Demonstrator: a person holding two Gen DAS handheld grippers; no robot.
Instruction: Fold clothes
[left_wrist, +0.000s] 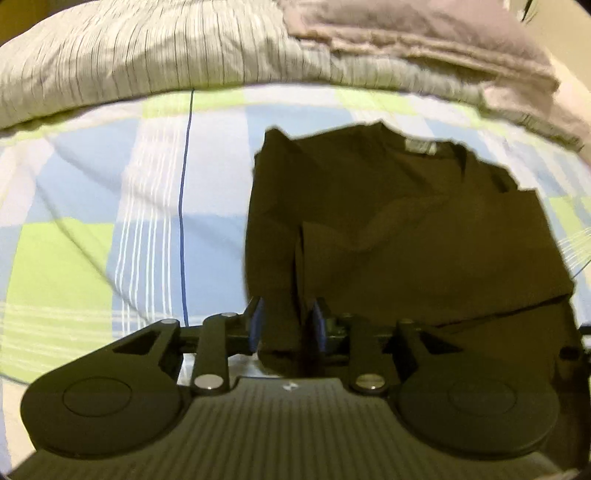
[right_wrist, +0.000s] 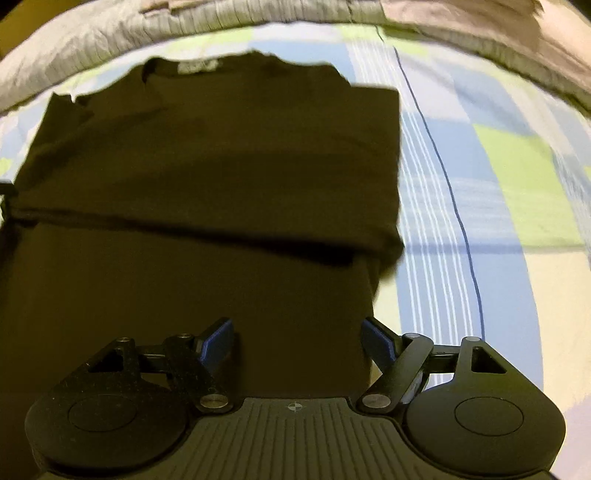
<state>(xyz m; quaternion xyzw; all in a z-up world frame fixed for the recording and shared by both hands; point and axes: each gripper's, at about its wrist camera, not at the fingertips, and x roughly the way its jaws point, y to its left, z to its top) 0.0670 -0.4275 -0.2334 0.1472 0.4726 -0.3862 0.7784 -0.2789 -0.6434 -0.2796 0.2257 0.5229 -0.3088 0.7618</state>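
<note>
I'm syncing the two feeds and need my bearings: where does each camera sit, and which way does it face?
Left wrist: on the left gripper, facing the black T-shirt's collar and the pillows; jaws pinch its near-left hem.
Right wrist: on the right gripper, open over the near-right hem, facing likewise.
Shared: T-shirt, neck label, plaid bedsheet.

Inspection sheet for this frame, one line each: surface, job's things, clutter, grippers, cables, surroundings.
Surface: bed sheet in blue, green and white checks, some wrinkles.
Job's things: dark T-shirt lying on the sheet, sides folded in, collar label at the far end, near hem toward both cameras.
Clutter: nothing seen on the sheet besides the shirt.
Grippers: left gripper shut on the shirt's near edge; right gripper wide open, fingers either side of the near hem, fabric between them ungripped.
Cables: nothing seen.
Surroundings: striped grey quilt bunched along the far edge, pinkish-grey blanket piled on it.
</note>
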